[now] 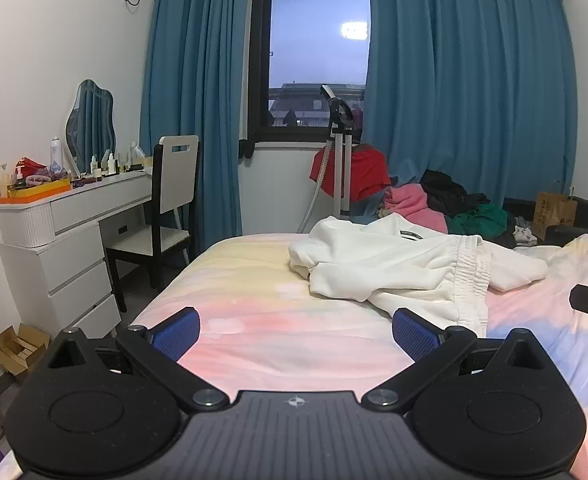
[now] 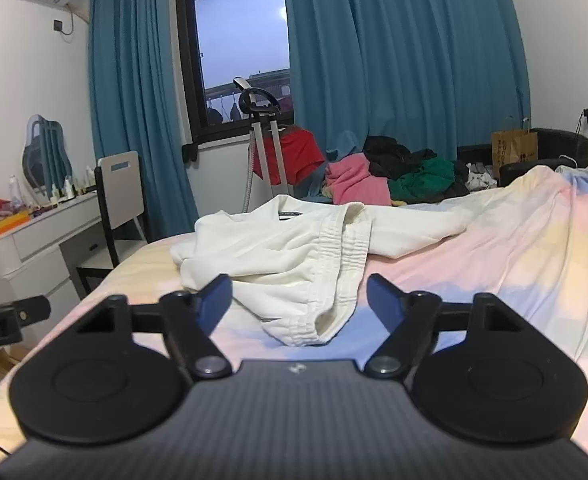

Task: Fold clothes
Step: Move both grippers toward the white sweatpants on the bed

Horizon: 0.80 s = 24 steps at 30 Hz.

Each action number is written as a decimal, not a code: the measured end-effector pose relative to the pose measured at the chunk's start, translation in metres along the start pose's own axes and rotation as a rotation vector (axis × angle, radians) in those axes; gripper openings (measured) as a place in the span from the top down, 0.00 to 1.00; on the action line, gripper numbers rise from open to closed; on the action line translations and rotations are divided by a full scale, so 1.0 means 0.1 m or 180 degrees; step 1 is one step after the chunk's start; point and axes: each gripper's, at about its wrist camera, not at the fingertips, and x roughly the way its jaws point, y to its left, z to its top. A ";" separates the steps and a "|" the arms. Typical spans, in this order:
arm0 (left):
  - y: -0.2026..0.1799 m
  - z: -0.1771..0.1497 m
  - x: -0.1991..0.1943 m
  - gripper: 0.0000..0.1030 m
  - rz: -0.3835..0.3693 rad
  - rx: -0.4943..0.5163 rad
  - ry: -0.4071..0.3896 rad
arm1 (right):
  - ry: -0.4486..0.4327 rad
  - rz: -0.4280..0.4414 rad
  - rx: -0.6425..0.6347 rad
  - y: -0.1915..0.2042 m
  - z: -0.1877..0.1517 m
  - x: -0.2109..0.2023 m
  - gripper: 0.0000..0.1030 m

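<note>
Two claws: both are above the bed, each one spread wide and with nothing between its blue pads.
Left claw (image 1: 295,330): it hovers over the bare pastel bedspread (image 1: 254,280); its right pad is just beside the ribbed hem of the white sweatshirt (image 1: 393,268), and I cannot tell if it touches.
Right claw (image 2: 299,300): it is low over the bed, and the near end of the white sweatshirt (image 2: 294,256) lies between the two pads, but the pads are apart from the cloth on both sides.
White sweatshirt: it lies crumpled and not folded in the middle of the bed; the collar with a dark label points to the window, the ribbed hem is turned up and comes toward the claws, one sleeve stretches to the right.
Bed: it has a cover in pink, yellow and blue, with wrinkles.
Pile of clothes (image 1: 445,204): pink, black and green pieces are heaped behind the bed, under the blue curtains (image 1: 465,80).
Garment steamer (image 1: 339,152): it stands upright before the window (image 1: 317,52), with a red garment (image 1: 363,174) hanging on it.
Bench (image 1: 74,208): white, with drawers, at the left wall; it carries bottles, an orange tray and a wavy mirror (image 1: 90,120); a chair (image 1: 166,208) stands at it.
Paper bag (image 2: 513,148): brown, at the far right behind the bed.
</note>
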 end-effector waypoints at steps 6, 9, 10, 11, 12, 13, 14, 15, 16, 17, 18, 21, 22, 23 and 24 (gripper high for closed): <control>-0.04 -0.03 -0.01 0.00 -0.0011 0.0052 -0.0025 | 0.0062 -0.0017 0.0057 -0.02 0.03 -0.01 0.43; -0.04 -0.05 0.01 0.00 -0.0045 0.0041 -0.0005 | 0.0125 -0.0028 0.0094 -0.04 0.05 0.00 0.63; -0.04 -0.05 0.01 0.00 -0.0059 0.0037 0.0003 | 0.0146 -0.0031 0.0106 -0.05 0.05 0.01 0.69; -0.05 -0.06 0.02 0.00 -0.0070 0.0039 0.0010 | 0.0167 -0.0035 0.0119 -0.05 0.05 0.01 0.72; -0.05 -0.07 0.02 0.00 -0.0080 0.0045 0.0015 | 0.0188 -0.0038 0.0131 -0.06 0.06 0.01 0.77; -0.06 -0.07 0.03 0.00 -0.0091 0.0052 0.0019 | 0.0209 -0.0042 0.0144 -0.06 0.06 0.02 0.79; -0.07 -0.08 0.04 0.00 -0.0106 0.0058 0.0023 | 0.0230 -0.0045 0.0156 -0.07 0.07 0.02 0.79; -0.08 -0.08 0.05 0.00 -0.0123 0.0061 0.0028 | 0.0251 -0.0046 0.0169 -0.08 0.07 0.02 0.79; -0.09 -0.09 0.05 0.00 -0.0139 0.0065 0.0033 | 0.0271 -0.0028 0.0183 -0.08 0.07 0.03 0.79; -0.10 -0.10 0.06 0.00 -0.0156 0.0068 0.0035 | 0.0290 -0.0021 0.0200 -0.09 0.07 0.02 0.79; -0.11 -0.11 0.08 0.00 -0.0174 0.0072 0.0037 | 0.0301 -0.0041 0.0215 -0.10 0.07 0.02 0.79; -0.20 -0.14 0.17 0.00 -0.0240 0.0097 0.0051 | 0.0309 -0.0104 0.0308 -0.15 0.11 -0.01 0.78; -0.25 -0.14 0.23 0.00 -0.0272 0.0118 0.0071 | 0.0288 -0.0144 0.0356 -0.17 0.13 -0.03 0.78; -0.32 -0.14 0.30 0.00 -0.0325 0.0153 0.0086 | 0.0263 -0.0182 0.0402 -0.20 0.16 -0.05 0.78; -0.41 -0.14 0.38 0.00 -0.0390 0.0193 0.0095 | 0.0216 -0.0206 0.0425 -0.22 0.18 -0.08 0.78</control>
